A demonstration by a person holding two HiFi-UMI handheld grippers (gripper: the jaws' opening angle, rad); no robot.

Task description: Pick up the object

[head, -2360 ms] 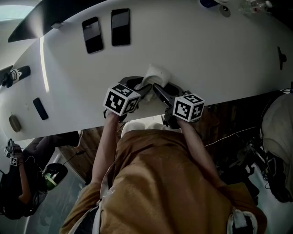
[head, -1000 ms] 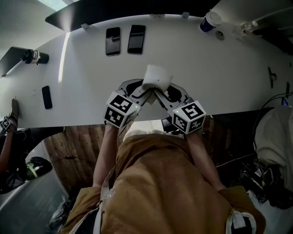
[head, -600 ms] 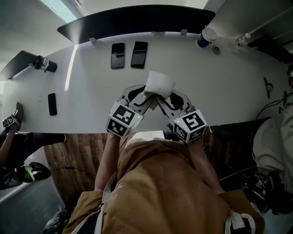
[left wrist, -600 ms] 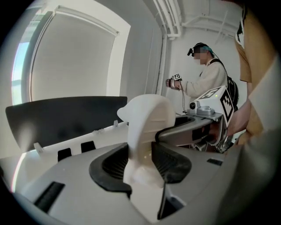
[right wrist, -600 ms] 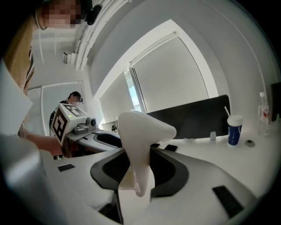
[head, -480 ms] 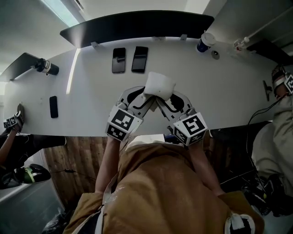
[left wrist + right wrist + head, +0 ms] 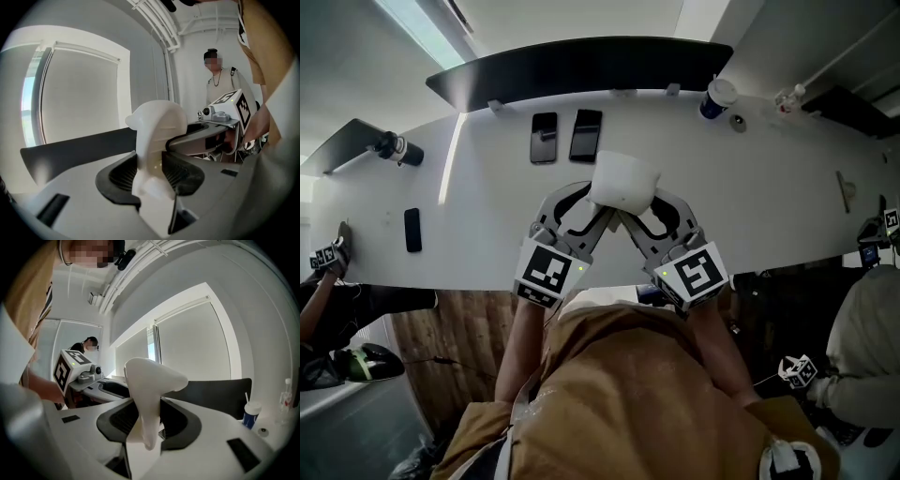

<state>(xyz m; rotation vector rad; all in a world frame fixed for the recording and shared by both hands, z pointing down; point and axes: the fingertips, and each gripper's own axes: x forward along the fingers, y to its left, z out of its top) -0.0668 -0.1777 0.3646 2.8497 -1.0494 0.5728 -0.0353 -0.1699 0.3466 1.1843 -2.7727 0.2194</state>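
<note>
Left gripper view shows the left gripper [image 7: 152, 176] with its ribbed black pads [image 7: 123, 174] clamped on the lower edge of the smooth white moulded plastic piece [image 7: 158, 125]. The right gripper [image 7: 147, 420] grips the opposite edge in the same way. In the head view they meet tip to tip beneath the piece, equally near, holding it dome-up over the long white table [image 7: 750, 187], so I'd judge any further move needs both hands travelling together.

Smooth white rounded object [image 7: 623, 183], gripped aloft
</note>
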